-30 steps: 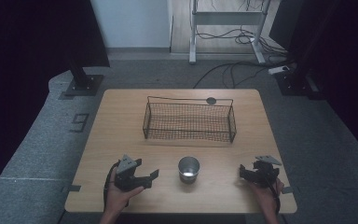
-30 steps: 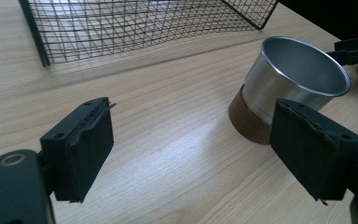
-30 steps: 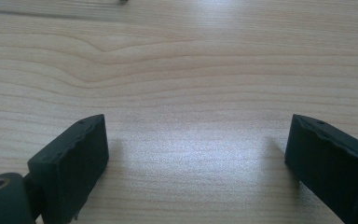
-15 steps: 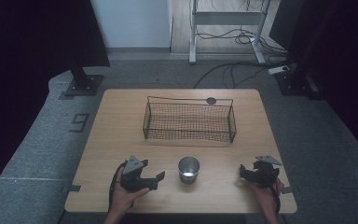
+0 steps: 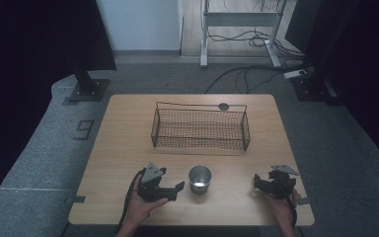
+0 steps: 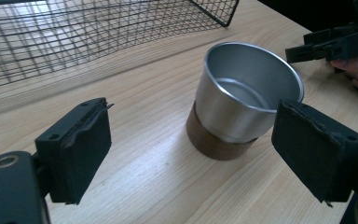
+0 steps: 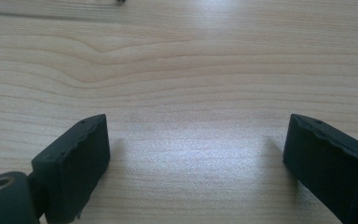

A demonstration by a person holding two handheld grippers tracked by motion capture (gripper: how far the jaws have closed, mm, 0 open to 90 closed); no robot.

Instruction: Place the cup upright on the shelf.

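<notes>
Wooden table (image 5: 123,148), wire basket (image 5: 200,129), metal cup (image 5: 200,178), possibly empty

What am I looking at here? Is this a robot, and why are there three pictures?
No robot: a person holds a hand-held gripper in each hand, the left hand-held gripper and the right hand-held gripper. One picture comes from a camera above the wooden table; the other two come from cameras riding on each tool, looking past its black jaws. On the table stand a metal cup and an empty wire basket. Both tools are open and hold nothing; the left one points at the cup.
</notes>
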